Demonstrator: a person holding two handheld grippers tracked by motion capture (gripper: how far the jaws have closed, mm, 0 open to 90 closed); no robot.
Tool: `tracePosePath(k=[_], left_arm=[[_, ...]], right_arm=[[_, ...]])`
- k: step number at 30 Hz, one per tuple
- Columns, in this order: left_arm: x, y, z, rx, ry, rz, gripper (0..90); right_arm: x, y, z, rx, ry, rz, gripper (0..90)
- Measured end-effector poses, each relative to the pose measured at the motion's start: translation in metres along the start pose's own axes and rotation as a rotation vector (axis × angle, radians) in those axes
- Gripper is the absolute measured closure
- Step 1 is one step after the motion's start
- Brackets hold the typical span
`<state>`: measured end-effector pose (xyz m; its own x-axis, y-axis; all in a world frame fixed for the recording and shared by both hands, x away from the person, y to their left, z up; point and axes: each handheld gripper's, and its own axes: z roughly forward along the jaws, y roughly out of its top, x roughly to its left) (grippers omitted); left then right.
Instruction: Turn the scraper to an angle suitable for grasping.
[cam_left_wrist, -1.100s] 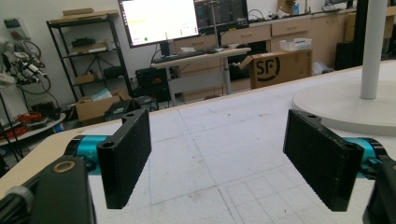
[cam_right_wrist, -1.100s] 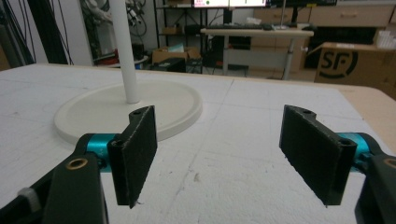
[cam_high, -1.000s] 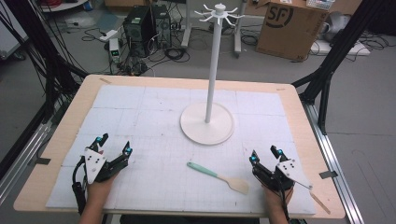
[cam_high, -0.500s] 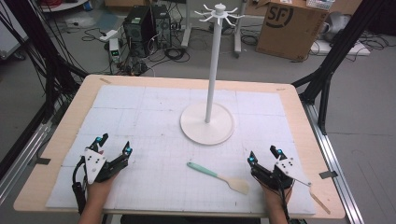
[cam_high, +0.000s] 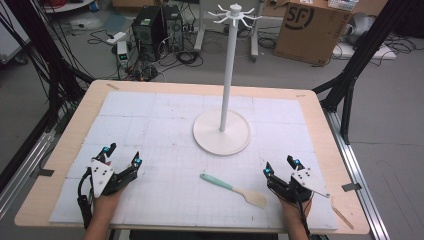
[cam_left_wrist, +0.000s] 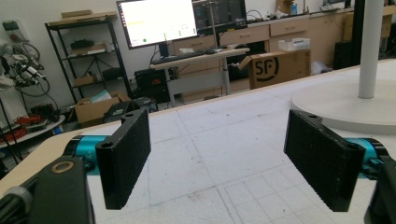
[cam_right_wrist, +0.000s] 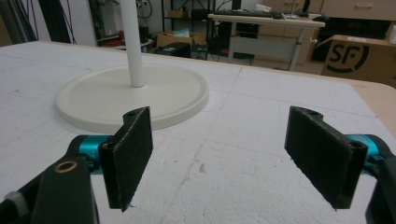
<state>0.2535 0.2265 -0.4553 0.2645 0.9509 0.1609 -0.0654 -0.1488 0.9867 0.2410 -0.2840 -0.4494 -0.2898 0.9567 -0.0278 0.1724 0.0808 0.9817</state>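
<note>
A white hook stand (cam_high: 221, 132) rises from its round base at the middle of the foam-covered table. A spatula (cam_high: 234, 189) with a mint handle and a pale blade lies flat in front of it. My left gripper (cam_high: 122, 155) rests at the front left, open and empty, far from the spatula. My right gripper (cam_high: 281, 165) sits just right of the spatula's blade, open; its jaws have just been closing slightly with nothing between them. In the left gripper view, my left gripper (cam_left_wrist: 217, 158) faces bare foam, with the stand base (cam_left_wrist: 345, 100) at the right. The right gripper (cam_right_wrist: 224, 154) points toward the stand base (cam_right_wrist: 107, 98).
The white foam mat (cam_high: 165, 125) covers most of the wooden tabletop (cam_high: 65, 150). A thin wooden stick (cam_high: 343, 213) lies near the front right corner. Beyond the table are a cardboard box (cam_high: 310, 30), a computer tower (cam_high: 150, 27) and cables on the floor.
Both hands stay where they were. The right gripper's jaw spread shifts only slightly; the spatula and stand have not moved.
</note>
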Motion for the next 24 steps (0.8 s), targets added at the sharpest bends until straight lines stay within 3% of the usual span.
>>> tracePosePath(k=[16,24], left_arm=[[-0.0025,0.0004,0.0006,0.007,0.009,0.024,24.1],[-0.0022,0.0004,0.0007,0.006,0.006,0.023,24.1]], right_arm=[[-0.0017,-0.0007,-0.0018,-0.015,0.035,0.005,23.1],[-0.0022,-0.0004,-0.0008,-0.011,0.029,0.009,23.1]])
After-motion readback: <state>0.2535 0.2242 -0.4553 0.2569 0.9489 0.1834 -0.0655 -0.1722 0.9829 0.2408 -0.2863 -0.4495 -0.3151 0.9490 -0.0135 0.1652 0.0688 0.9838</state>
